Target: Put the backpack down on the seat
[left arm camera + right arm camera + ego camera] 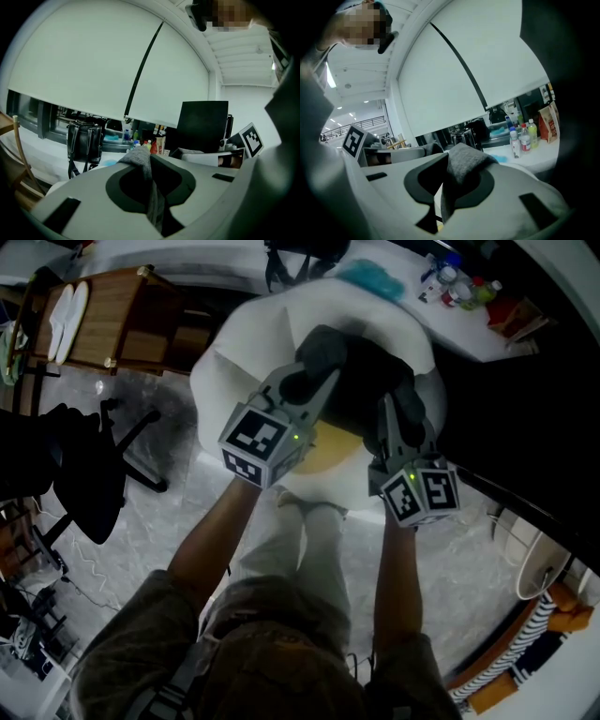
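Between the jaws of the left gripper (151, 164), a grey strap (139, 158) is pinched, the pads drawn tight on the cloth with no gap showing. Between the jaws of the right gripper (446, 180), a grey fold (464, 164) is clamped in the same manner and bulges up over the tips. Just past and below both pairs of jaws, the dark backpack (361, 381) sits over the white seat (244, 343); whether it rests on the seat cannot be determined. Well beyond the jaws runs a white counter (534, 157) carrying bottles (521, 138) and a black handbag (84, 140). Above and behind the counter hangs a pale blind (93, 56).
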`<state>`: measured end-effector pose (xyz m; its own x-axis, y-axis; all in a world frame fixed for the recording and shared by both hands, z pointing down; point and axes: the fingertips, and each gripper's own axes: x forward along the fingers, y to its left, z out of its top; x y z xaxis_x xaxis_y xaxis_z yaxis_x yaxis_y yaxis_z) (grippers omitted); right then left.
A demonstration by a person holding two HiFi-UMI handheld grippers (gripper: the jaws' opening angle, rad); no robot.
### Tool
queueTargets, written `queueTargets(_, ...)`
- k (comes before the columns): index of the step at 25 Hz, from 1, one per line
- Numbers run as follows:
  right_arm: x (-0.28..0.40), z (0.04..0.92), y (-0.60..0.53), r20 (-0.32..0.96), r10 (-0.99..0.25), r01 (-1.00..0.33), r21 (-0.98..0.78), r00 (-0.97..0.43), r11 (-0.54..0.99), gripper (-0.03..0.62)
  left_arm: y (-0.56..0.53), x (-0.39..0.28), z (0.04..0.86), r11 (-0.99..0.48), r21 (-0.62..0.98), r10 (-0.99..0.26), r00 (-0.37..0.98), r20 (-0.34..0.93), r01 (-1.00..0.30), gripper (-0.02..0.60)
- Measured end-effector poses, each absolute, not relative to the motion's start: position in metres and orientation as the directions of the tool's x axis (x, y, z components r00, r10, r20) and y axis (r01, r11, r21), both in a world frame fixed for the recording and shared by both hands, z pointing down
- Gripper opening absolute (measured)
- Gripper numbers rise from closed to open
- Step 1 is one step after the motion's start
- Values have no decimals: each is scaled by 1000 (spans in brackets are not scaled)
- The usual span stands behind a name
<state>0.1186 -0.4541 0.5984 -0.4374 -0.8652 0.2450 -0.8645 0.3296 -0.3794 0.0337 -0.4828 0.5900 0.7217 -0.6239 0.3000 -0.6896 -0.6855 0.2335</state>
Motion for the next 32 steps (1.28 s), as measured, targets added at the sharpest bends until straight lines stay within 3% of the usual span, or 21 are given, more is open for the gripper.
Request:
queueTargets(19, 112, 684, -461, 278, -873, -889, -348, -401, 297, 41, -488, 51, 663, -683, 180, -659, 704, 266, -708, 28)
queueTargets(26, 116, 691, -452, 303, -876, -901, -342, -375, 267, 79, -481, 48, 667, -655, 175, -683, 675, 279, -735, 44)
queueTargets(28, 119, 691, -450, 317, -879, -909, -335, -357, 248, 106, -480, 47, 668, -643, 171, -691, 662, 289, -746, 71)
queueTargets(32, 125, 692, -445, 346, -886, -926, -325, -307, 194, 235, -477, 46, 671, -626, 177, -689, 645, 331, -760, 256)
